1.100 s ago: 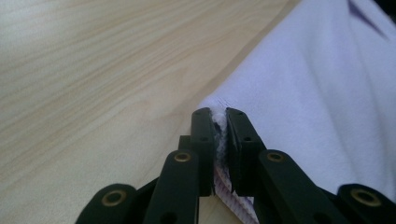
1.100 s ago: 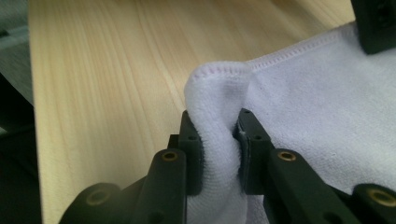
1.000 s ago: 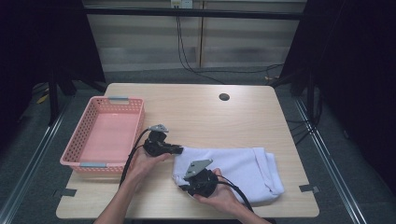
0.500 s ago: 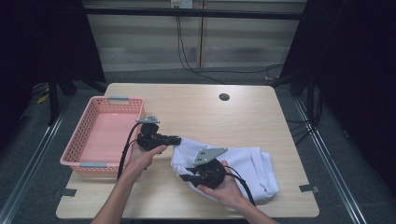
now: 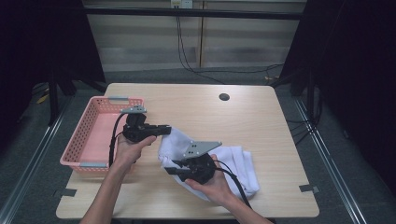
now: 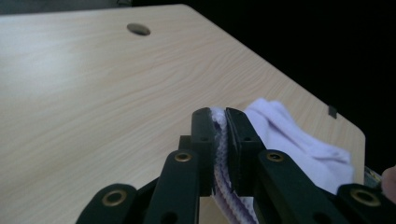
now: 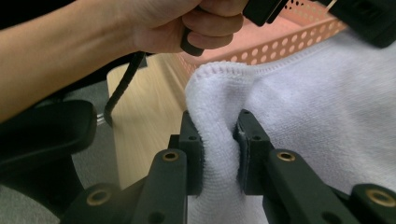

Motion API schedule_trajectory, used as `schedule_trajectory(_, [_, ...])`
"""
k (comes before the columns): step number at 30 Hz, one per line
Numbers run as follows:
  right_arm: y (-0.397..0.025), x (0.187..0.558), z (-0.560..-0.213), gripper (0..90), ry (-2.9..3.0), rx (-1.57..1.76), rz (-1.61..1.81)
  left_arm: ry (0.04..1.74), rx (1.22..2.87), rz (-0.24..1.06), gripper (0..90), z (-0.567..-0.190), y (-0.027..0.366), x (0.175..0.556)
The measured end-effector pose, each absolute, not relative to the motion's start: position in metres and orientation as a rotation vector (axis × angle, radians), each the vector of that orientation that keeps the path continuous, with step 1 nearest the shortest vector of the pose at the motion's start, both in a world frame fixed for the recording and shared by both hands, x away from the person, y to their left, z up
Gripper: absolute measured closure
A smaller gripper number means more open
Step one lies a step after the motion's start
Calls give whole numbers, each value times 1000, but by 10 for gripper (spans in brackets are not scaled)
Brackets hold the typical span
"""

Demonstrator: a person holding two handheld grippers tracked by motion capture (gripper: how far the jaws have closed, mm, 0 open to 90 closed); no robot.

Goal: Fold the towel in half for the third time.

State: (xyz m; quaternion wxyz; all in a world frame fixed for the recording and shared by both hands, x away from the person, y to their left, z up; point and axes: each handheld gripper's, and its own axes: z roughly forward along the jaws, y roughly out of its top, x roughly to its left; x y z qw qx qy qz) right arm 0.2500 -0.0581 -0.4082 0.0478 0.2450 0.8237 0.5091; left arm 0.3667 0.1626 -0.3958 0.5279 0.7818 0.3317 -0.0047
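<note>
A white towel [image 5: 236, 163] lies bunched on the wooden table [image 5: 261, 121], right of centre near the front. My left gripper [image 5: 167, 129] is shut on the towel's upper left corner and holds it lifted; in the left gripper view the towel edge [image 6: 222, 154] is pinched between the jaws. My right gripper [image 5: 169, 171] is shut on the lower left corner. In the right gripper view a fold of towel [image 7: 217, 116] sits squeezed between the jaws, with the person's other hand [image 7: 187, 23] beyond it.
A pink perforated basket [image 5: 88, 135] stands at the table's left side, close to the left hand. A dark round hole [image 5: 224, 97] sits in the tabletop at the back. Black cables trail from both grippers toward the front edge.
Both grippers have risen and moved back with the towel's left corners. The left gripper went up and toward the basket, and the towel's left edge now hangs stretched between them.
</note>
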Motion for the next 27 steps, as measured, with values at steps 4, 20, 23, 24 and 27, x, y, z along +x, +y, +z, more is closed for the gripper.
schedule_trajectory(4, [-61,251,-416,754,2508,777,1540,813,1902,-4,827,-402,154,369])
schedule_trajectory(20, [-130,241,-429,748,2401,939,1533,749,1953,-45,818,-404,76,379])
schedule_trajectory(23, [-145,237,-430,747,2374,982,1549,737,1963,-62,813,-407,63,381])
schedule_trajectory(24, [-148,235,-429,746,2367,986,1546,731,1973,-63,811,-407,60,382])
schedule_trajectory(27, [-157,232,-429,742,2349,1002,1554,721,1988,-70,807,-407,51,383])
